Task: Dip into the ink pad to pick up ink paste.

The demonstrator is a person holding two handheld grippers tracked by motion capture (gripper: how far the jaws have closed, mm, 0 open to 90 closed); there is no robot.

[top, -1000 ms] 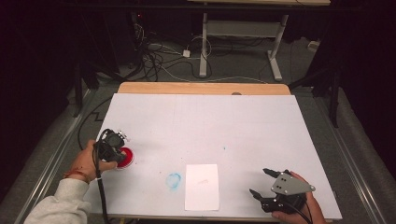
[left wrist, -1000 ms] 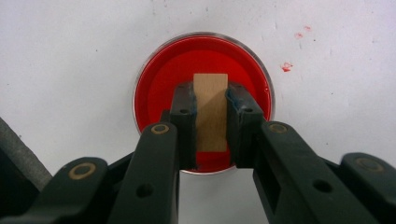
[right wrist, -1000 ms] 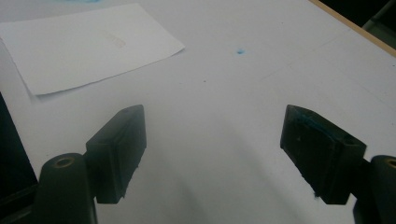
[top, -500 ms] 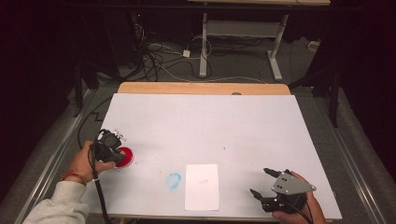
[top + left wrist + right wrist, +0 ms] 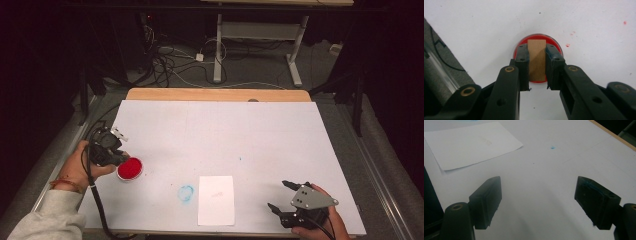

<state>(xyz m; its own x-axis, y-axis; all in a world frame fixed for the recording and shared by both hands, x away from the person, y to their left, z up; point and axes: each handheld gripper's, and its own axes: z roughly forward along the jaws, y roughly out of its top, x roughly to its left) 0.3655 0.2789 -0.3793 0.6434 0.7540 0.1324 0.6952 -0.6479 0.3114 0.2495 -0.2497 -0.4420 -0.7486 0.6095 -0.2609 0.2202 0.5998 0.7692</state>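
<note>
A dark room with cables on the floor and a desk frame behind surrounded the white-topped counter with its wooden far edge. In the high view, the left gripper sat at the counter's left edge, its tip at the round red ink pad. Compared with a second before, it had drawn back slightly toward the edge, leaving more of the pad exposed; I judged the stamp was inked and being lifted away. A white rectangular sheet of paper lay near the front edge, a smudged blue ring just to its left. The right gripper rested at the front right, well apart from the pad.

In the left gripper view, the jaws pinched a flat wooden stamp block directly over the pad; red specks dotted the counter nearby.

In the right gripper view, the jaws stood wide apart, holding nothing, above bare counter, the paper ahead. Nothing blocked the way from pad to paper.
</note>
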